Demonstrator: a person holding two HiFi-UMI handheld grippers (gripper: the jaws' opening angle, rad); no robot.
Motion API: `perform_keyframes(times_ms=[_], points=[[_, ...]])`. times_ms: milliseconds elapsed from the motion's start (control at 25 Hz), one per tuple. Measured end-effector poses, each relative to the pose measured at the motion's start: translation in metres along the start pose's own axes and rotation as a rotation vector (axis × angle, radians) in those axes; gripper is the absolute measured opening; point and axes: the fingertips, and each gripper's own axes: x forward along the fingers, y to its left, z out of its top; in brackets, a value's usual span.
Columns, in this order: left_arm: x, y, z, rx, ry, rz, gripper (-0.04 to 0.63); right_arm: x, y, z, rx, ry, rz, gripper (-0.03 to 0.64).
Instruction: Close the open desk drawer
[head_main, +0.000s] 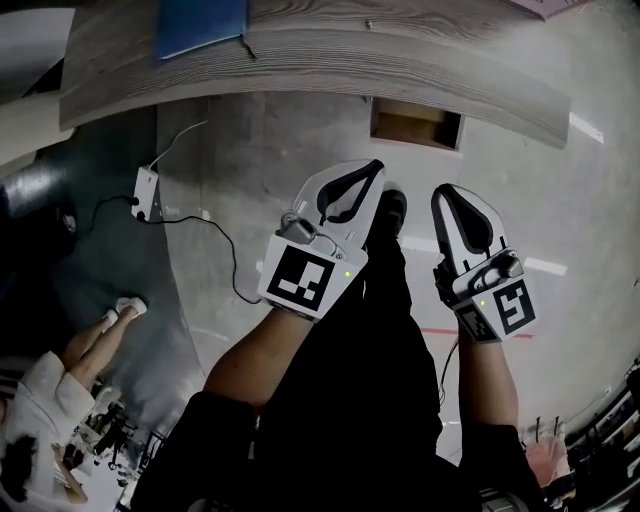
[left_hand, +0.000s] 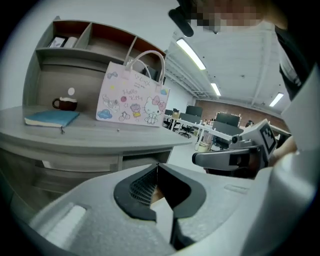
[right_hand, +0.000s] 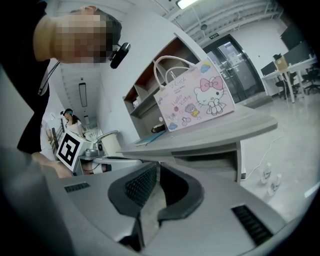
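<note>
both grippers hang in front of me, apart from the desk (head_main: 300, 60) and touching nothing. the left gripper (head_main: 372, 172) has its jaws pressed together with nothing between them, and the right gripper (head_main: 443, 196) is clenched the same way, also empty. the open drawer (head_main: 415, 124) sticks out from under the desk edge ahead of me, roughly between the lines of the 2 grippers and, i judge, a shorter reach for the right one. no grasp is needed here, so i would use that 1 gripper as a blunt pusher with the jaws shut as they are. i would set the tips against the middle of the drawer front and push straight in along the slide, slowly, since an off-centre push could skew it. the left one should hold back, clear of the gap, until the front sits flush.
</note>
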Motion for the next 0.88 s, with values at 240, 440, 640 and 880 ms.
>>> perform_keyframes(times_ms=[240, 440, 640, 880], points=[[0.036, 0.025, -0.076, 0.04, 0.06, 0.011, 0.008, 0.028, -0.033, -0.068, 0.024, 0.029, -0.027, 0.018], [0.063, 0.031, -0.132, 0.011, 0.115, -0.014, 0.008, 0.048, -0.06, -0.12, 0.074, 0.058, -0.047, 0.018], [0.08, 0.036, -0.174, -0.011, 0.159, -0.025, 0.008, 0.058, -0.089, -0.172, 0.126, 0.11, -0.092, 0.018], [0.103, 0.043, -0.199, -0.034, 0.184, -0.025, 0.009, 0.068, -0.12, -0.202, 0.173, 0.136, -0.169, 0.06]])
